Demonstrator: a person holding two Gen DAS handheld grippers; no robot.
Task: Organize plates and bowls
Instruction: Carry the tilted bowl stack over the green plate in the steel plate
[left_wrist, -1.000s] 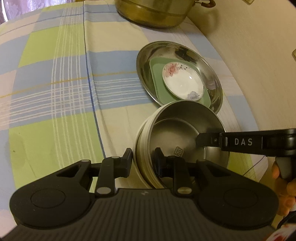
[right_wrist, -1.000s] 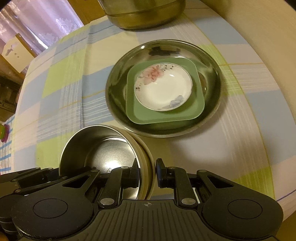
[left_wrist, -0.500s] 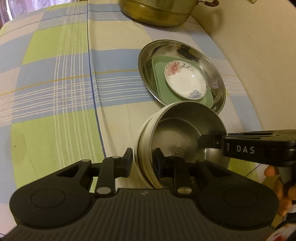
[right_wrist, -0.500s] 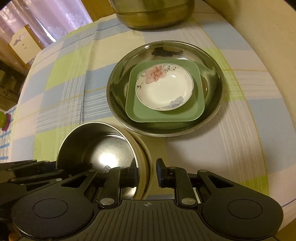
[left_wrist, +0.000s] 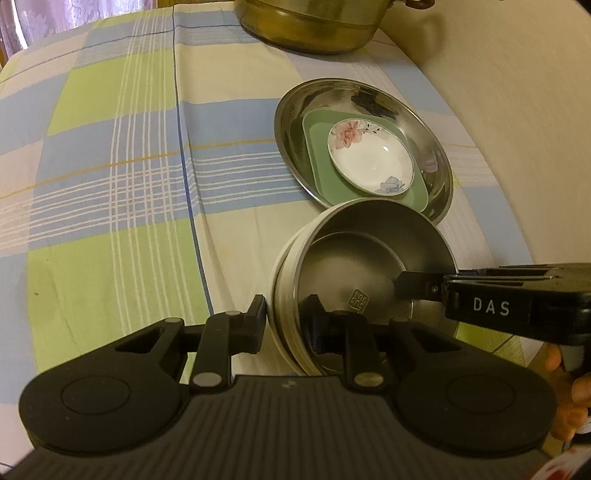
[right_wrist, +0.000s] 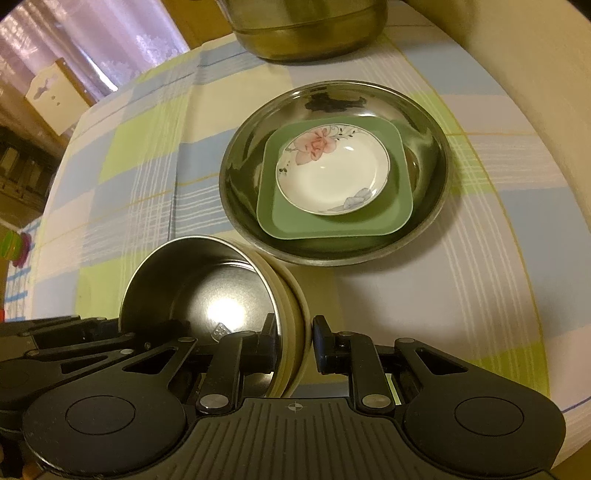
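You had both grippers on the same stack of bowls: a steel bowl (left_wrist: 373, 266) nested inside a cream bowl (right_wrist: 295, 314), the pair tilted so the opening faced up and toward the steel dish (right_wrist: 436, 155).

Your left gripper (left_wrist: 286, 321) had its fingers clenched across the stack's rim, one finger outside against the cream wall, the other inside the steel bowl. Your right gripper (right_wrist: 293, 341) gripped the opposite side of the rim the same way, one finger inside the steel bowl and one outside the cream wall. In the left wrist view its finger reached into the bowl from the right, with your hand (left_wrist: 569, 402) behind it.

The stack sat just in front of the steel dish, its far rim overlapping the dish's near edge in the left view. Inside that dish lay a green square plate (right_wrist: 291, 218), and on it a small white saucer with flowers (right_wrist: 332, 173). Beyond the dish stood a large metal pot (left_wrist: 306, 26), all on the checked tablecloth (left_wrist: 110, 166) covering the tabletop.
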